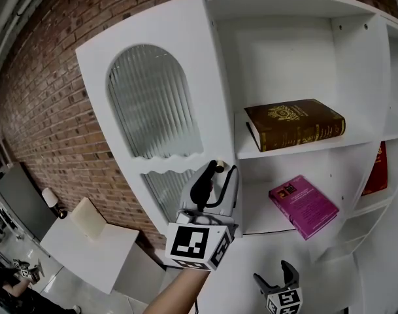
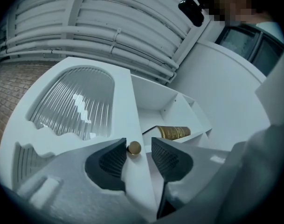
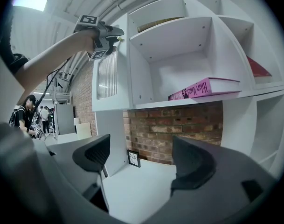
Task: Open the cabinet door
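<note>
The white cabinet door [image 1: 153, 103] with an arched ribbed-glass pane stands closed at the left of the shelf unit. Its small brass knob [image 2: 134, 147] sits near the door's right edge. My left gripper [image 2: 138, 149] is raised to the door with the knob between its jaws. The left pad [image 2: 114, 160] lies against the knob, while a narrow gap shows on the right side. In the head view the left gripper [image 1: 215, 169] covers the knob. My right gripper [image 3: 142, 164] hangs low and open with nothing in it, seen at the bottom of the head view [image 1: 277, 281].
Open shelves to the right of the door hold a brown book [image 1: 295, 123], a pink book [image 1: 303, 206] and a red book [image 1: 376, 172]. A brick wall [image 1: 42, 110] runs behind. A white table [image 1: 87, 247] stands at lower left, and people are far off.
</note>
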A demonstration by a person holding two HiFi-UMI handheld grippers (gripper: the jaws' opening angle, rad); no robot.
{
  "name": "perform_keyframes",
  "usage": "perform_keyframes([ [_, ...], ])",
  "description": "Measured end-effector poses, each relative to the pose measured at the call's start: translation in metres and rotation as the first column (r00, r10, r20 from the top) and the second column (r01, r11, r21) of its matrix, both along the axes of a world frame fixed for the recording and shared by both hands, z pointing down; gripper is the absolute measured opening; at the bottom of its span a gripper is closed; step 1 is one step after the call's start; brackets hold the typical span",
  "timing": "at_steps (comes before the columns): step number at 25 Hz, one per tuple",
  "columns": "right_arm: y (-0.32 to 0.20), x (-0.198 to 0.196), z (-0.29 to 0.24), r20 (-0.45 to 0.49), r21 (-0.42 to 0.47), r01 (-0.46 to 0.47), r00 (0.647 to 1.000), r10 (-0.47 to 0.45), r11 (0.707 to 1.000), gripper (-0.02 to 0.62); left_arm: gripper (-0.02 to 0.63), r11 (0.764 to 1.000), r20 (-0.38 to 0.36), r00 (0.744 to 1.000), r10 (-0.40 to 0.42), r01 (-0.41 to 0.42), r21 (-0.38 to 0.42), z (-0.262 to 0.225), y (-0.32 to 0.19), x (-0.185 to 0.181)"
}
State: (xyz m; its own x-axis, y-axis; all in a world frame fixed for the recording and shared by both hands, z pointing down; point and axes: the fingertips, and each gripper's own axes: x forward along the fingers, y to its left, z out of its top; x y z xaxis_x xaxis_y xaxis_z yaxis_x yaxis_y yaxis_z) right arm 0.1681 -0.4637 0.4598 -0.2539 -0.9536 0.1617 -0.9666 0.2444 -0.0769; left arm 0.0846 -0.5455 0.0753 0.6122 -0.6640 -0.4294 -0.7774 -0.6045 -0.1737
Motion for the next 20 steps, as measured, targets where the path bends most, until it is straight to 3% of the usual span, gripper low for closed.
perform_keyframes([
  [8,-0.001,0.004,0.002,-0.012,-0.009,0.007,1.0,-0.007,1.0,0.405,0.094,0.997,0.015,0.998,-0.068,0.067,0.038,0.001,-0.008,-0.005],
  [20,0.003,0.006,-0.009,0.02,0.027,0.032,0.999,-0.032,0.999,0.403,0.087,0.999,-0.03,0.998,-0.05,0.05,0.004,0.003,0.01,-0.013],
])
